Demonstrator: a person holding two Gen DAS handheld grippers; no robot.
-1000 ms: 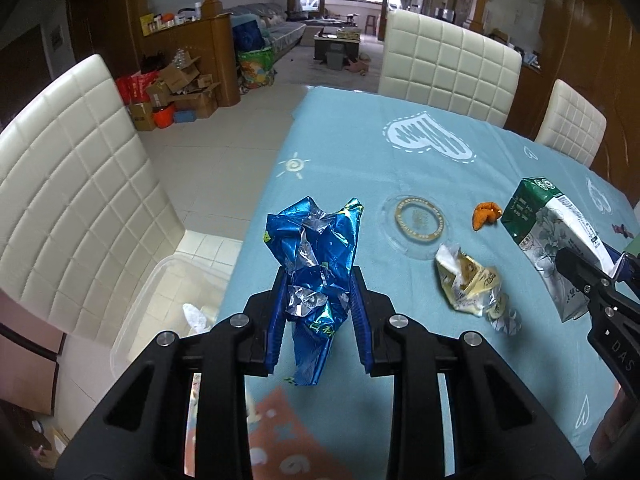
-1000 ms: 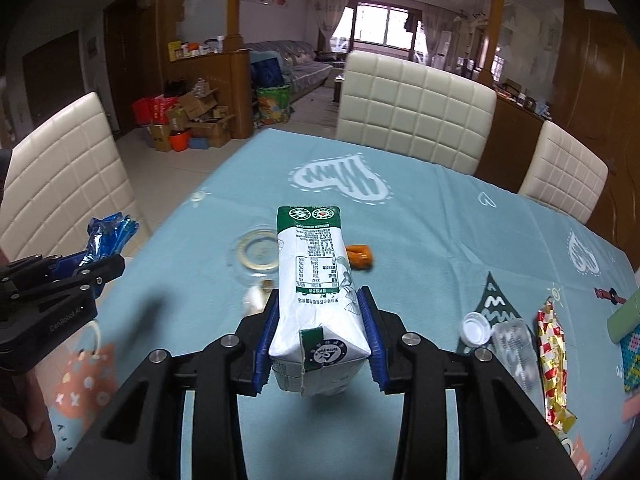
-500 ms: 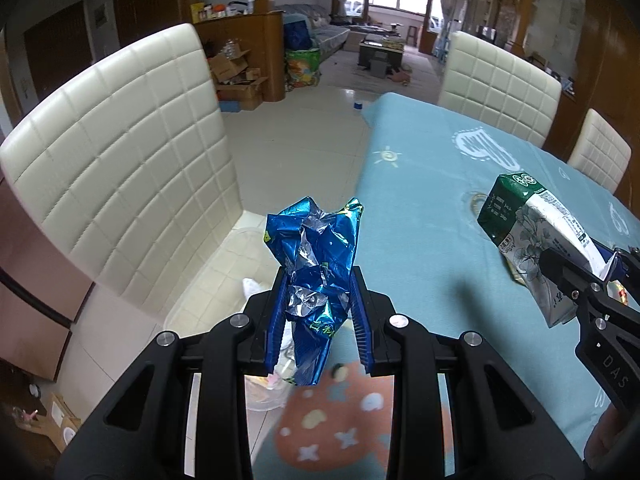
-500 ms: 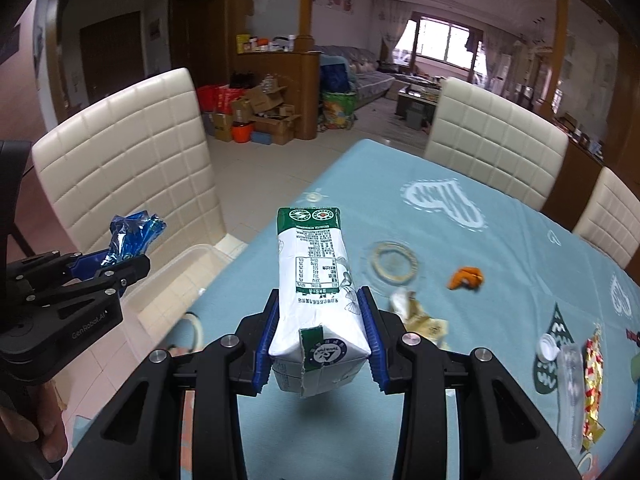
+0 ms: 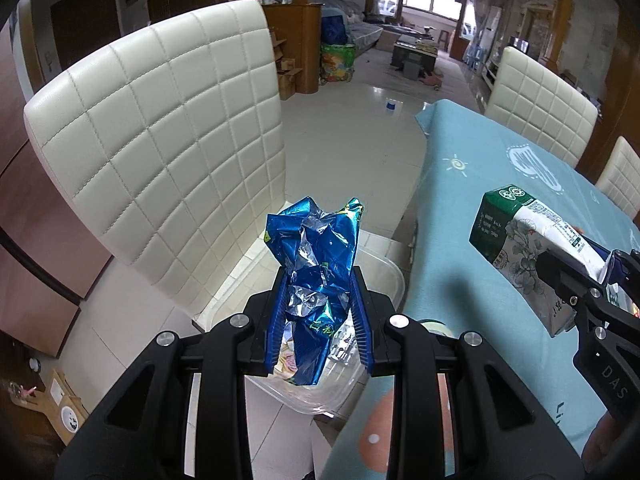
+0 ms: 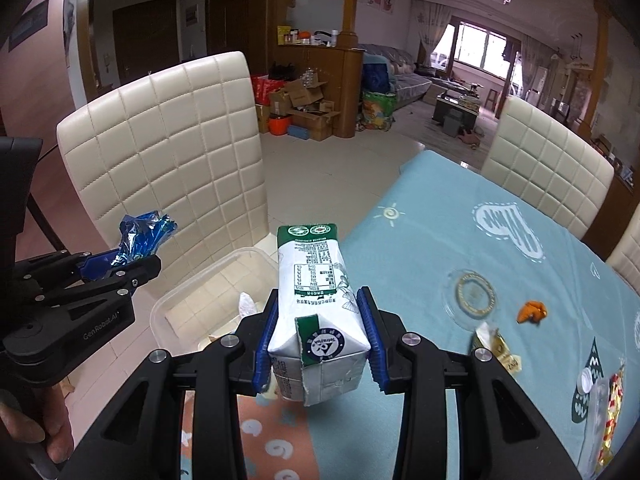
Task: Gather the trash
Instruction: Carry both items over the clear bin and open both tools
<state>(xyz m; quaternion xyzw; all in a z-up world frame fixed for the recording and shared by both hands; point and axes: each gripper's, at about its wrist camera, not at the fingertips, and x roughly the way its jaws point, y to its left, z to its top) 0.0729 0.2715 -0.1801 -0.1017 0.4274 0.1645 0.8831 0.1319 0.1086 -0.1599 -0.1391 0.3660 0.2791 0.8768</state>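
My left gripper is shut on a crumpled blue foil wrapper and holds it over a clear plastic bin on the floor by the table edge. My right gripper is shut on a white and green milk carton, held above the table's left edge next to the bin. The carton also shows at the right of the left wrist view. The left gripper with the wrapper shows at the left of the right wrist view.
A white quilted chair stands just behind the bin. The light blue tablecloth holds a clear lid, an orange scrap, a gold wrapper and a bottle cap. More white chairs stand at the far side.
Both grippers have swung left, from over the table toward its left edge. The blue wrapper now hangs over the bin, and the carton has come close beside the bin.
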